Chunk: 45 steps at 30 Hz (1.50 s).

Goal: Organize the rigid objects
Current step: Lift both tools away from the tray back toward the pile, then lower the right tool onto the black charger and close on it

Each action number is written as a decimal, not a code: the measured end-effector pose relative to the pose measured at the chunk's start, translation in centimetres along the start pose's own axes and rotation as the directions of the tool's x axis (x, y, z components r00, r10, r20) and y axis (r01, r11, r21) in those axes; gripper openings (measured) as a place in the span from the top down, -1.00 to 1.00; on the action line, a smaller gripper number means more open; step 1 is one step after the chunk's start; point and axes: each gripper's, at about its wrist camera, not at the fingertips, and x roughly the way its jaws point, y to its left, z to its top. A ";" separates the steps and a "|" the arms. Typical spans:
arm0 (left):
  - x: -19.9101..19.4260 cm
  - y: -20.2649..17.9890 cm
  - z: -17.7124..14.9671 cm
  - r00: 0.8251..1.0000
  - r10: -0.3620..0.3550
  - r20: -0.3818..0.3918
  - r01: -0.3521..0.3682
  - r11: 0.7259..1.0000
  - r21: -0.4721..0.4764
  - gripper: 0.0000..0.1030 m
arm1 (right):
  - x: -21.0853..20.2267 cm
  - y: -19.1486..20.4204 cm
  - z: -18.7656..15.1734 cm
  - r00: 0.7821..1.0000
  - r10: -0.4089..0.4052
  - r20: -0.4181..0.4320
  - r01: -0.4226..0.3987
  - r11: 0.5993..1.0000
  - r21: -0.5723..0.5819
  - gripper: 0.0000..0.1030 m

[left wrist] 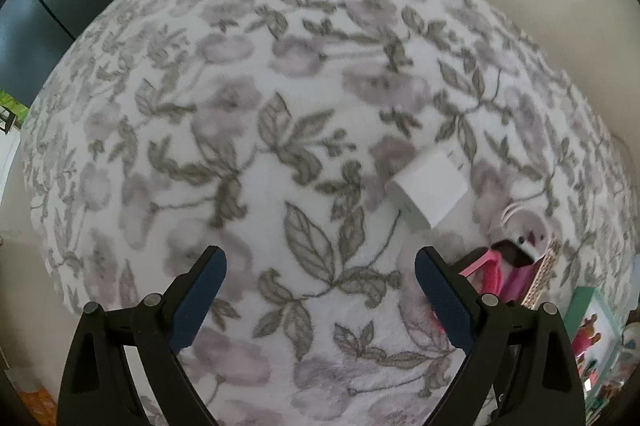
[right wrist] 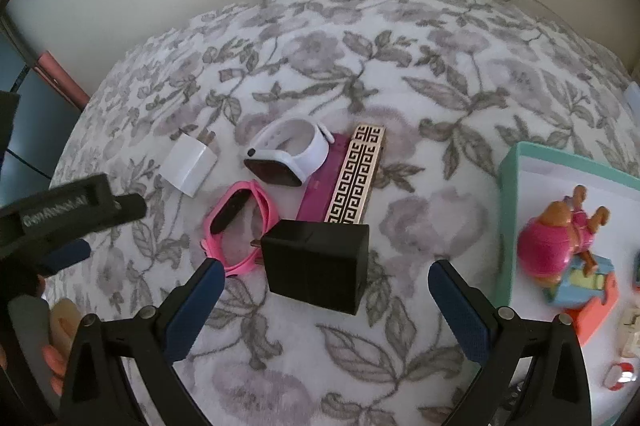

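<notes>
The black charger block (right wrist: 318,264) lies on the floral blanket (right wrist: 400,66) directly ahead of the right gripper (right wrist: 326,286), centred between its two spread fingers and just beyond their blue pads (right wrist: 196,310), so a short forward reach would put it inside the jaws. It is a squat, matte, hard-edged box, about as wide as it is deep, with its prongs pointing left toward the pink band (right wrist: 236,230); its flat left and right faces look like the surfaces to pinch, though the prongs on the left may get in the way. The right gripper is open and holds nothing. The left gripper (left wrist: 320,290) is also open and empty, and hovers over bare blanket with the objects off to its right, so the right hand is plainly the nearer one. Just behind the black block stand a gold-and-black key-pattern box (right wrist: 356,178) resting on a magenta case (right wrist: 320,186), their long axes running away from the camera. A white smartwatch (right wrist: 286,156) with a glossy dark face sits beside them, and a smooth white charger cube (right wrist: 188,162) lies farther left. To the right, a teal-rimmed tray (right wrist: 506,218) holds plastic toys, a likely destination. The plush blanket is soft, so things may tilt when pressed.
</notes>
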 end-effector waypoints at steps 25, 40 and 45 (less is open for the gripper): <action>1.9 -0.6 0.1 0.999 -0.008 -0.039 0.008 1.000 -0.006 -0.86 | 2.2 0.2 0.2 0.998 -0.056 0.040 0.056 0.998 -0.009 -0.83; 1.9 -5.9 -0.3 0.997 -0.062 -0.037 0.065 0.993 0.101 -0.86 | 1.4 -2.0 0.4 1.000 -0.019 0.014 0.018 0.998 0.052 -0.37; 2.6 -8.1 -1.3 0.998 -0.039 -0.044 0.045 0.989 0.139 -0.86 | 1.2 -2.8 0.4 1.000 0.001 0.004 -0.001 0.997 0.073 -0.36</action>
